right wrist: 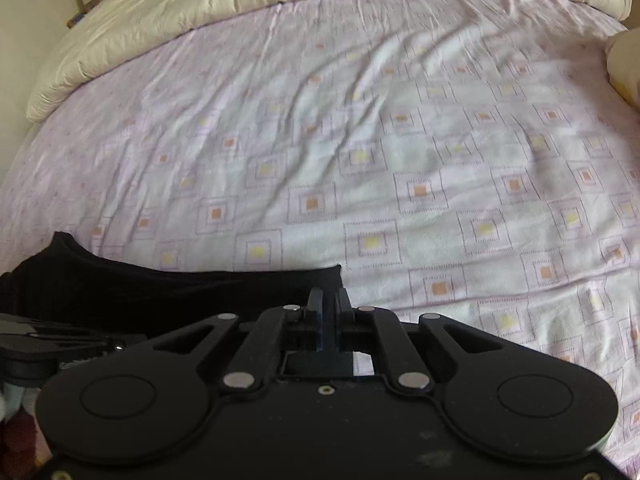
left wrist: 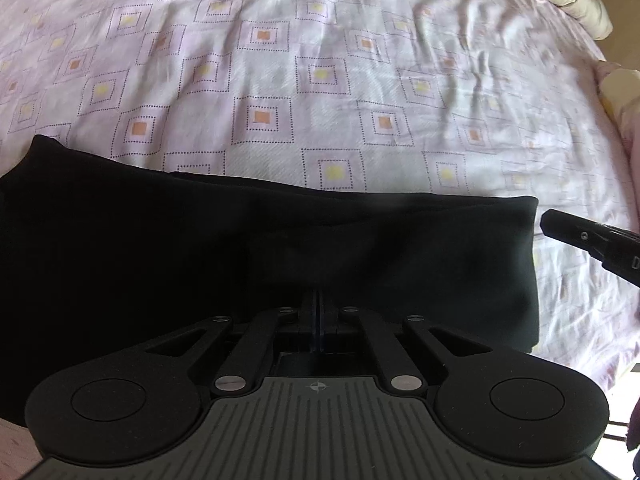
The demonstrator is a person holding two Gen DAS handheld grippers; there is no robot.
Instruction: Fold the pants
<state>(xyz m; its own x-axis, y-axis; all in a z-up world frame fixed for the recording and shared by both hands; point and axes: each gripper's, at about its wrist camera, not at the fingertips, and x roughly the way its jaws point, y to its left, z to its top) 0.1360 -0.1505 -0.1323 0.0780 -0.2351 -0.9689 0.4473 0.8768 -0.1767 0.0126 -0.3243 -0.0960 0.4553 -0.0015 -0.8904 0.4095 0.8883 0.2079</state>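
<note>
The black pants (left wrist: 280, 248) lay on the bed sheet (left wrist: 320, 80), near edge. Left gripper (left wrist: 318, 300) and right gripper (right wrist: 329, 300) were both clenched over the cloth; whether either truly pinched fabric wasn't clear. Best to lift evenly and keep the edges lined up.

Bed sheet (right wrist: 400, 140) is lying open & flat w/ only low wrinkles; wide free room across its middle & far side for either claw. Black pants (left wrist: 280, 240) are taking up the near edge, low, nothing tall on them. Cream duvet (right wrist: 200, 0) is bunching along the far edge, blocking passage there. Pillow (right wrist: 624, 64) is sitting at far right. Right claw (left wrist: 560, 226) is crowding the pants' right end.
</note>
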